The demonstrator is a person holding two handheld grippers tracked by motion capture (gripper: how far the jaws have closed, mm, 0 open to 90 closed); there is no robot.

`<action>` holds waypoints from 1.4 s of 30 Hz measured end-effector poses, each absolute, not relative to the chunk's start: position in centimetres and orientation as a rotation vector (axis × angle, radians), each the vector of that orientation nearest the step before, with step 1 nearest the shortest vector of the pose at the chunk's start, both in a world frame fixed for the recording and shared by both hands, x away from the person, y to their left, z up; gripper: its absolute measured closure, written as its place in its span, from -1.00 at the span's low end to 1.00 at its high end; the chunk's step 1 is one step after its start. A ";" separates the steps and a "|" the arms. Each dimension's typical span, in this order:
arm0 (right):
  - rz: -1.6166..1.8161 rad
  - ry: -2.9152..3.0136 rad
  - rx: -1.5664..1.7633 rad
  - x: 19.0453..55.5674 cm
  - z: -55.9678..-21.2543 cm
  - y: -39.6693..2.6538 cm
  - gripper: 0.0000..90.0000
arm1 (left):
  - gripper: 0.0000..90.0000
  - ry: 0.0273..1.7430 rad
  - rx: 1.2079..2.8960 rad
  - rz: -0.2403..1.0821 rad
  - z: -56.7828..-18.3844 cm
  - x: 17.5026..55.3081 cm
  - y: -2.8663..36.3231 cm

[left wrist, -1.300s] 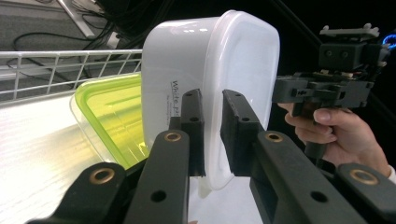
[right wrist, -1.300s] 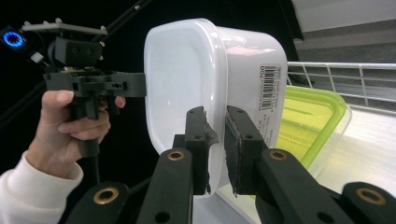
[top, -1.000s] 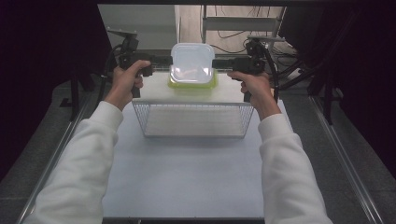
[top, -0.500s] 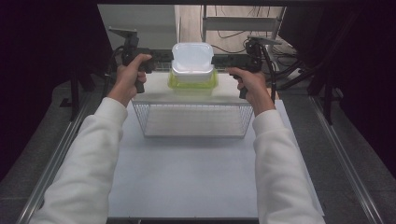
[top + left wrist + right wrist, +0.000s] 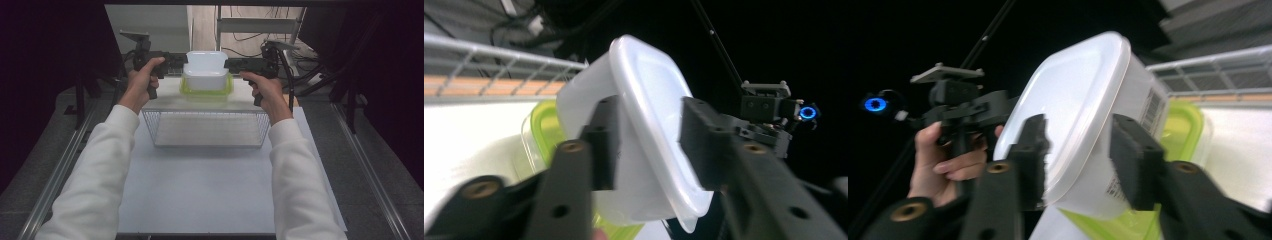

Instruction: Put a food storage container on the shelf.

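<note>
A white lidded container (image 5: 206, 67) sits on top of a green-rimmed container (image 5: 206, 91) at the far side of the table, behind a wire basket (image 5: 207, 136). My left gripper (image 5: 181, 61) reaches in from its left side, and my right gripper (image 5: 231, 64) from its right. In the left gripper view the white container (image 5: 649, 115) has its lid rim between the left gripper's (image 5: 649, 145) jaws. The right gripper view shows the same container (image 5: 1083, 85) between the right gripper's (image 5: 1078, 150) jaws. Both sets of jaws have just been opening, and their pads stand off the rim.
The wire basket stands empty on the white table board (image 5: 200, 195), between the person's forearms. Metal rails (image 5: 60, 170) run along both sides of the table. Cables and dark stands crowd the space behind the containers.
The white container was held higher and tilted toward the camera a second ago; it came down onto the green container. Both grippers' jaws have since spread apart around its rim.
</note>
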State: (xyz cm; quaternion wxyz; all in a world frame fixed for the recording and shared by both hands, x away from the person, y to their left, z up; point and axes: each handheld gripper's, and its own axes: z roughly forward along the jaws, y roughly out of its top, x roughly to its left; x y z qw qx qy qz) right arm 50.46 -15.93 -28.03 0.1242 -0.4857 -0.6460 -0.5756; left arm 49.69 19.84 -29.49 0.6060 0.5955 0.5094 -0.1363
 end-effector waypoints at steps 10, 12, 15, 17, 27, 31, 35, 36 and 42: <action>-1.772 -2.095 -1.361 48.0 -26.2 -17.3 -0.14 | -0.12 1.056 1.454 -0.124 -27.7 46.2 20.7; -1.777 -2.119 -1.332 47.2 -26.2 -17.8 -0.17 | -0.15 1.035 1.466 -0.101 -27.6 44.9 20.8; -1.767 -2.158 -1.285 45.9 -26.6 -18.4 -0.19 | -0.17 1.004 1.517 -0.030 -27.6 42.9 21.0; -1.758 -2.201 -1.257 44.9 -27.1 -18.8 -0.20 | -0.18 0.982 1.545 -0.009 -27.9 41.6 21.2; -1.682 -2.398 -1.175 39.6 -30.8 -20.9 -0.23 | -0.27 0.932 1.681 0.056 -32.3 34.9 21.7; -1.632 -2.483 -1.164 37.3 -32.9 -21.8 -0.23 | -0.31 0.927 1.725 0.067 -34.9 32.6 21.7; -1.601 -2.524 -1.160 35.4 -34.8 -22.7 -0.23 | -0.32 0.930 1.779 0.067 -37.7 30.7 21.4; -1.585 -2.540 -1.159 35.0 -35.4 -23.0 -0.23 | -0.33 0.932 1.797 0.068 -38.3 30.2 21.4; -1.532 -2.597 -1.164 33.0 -37.9 -24.1 -0.23 | -0.34 0.958 1.837 0.058 -41.4 28.7 21.1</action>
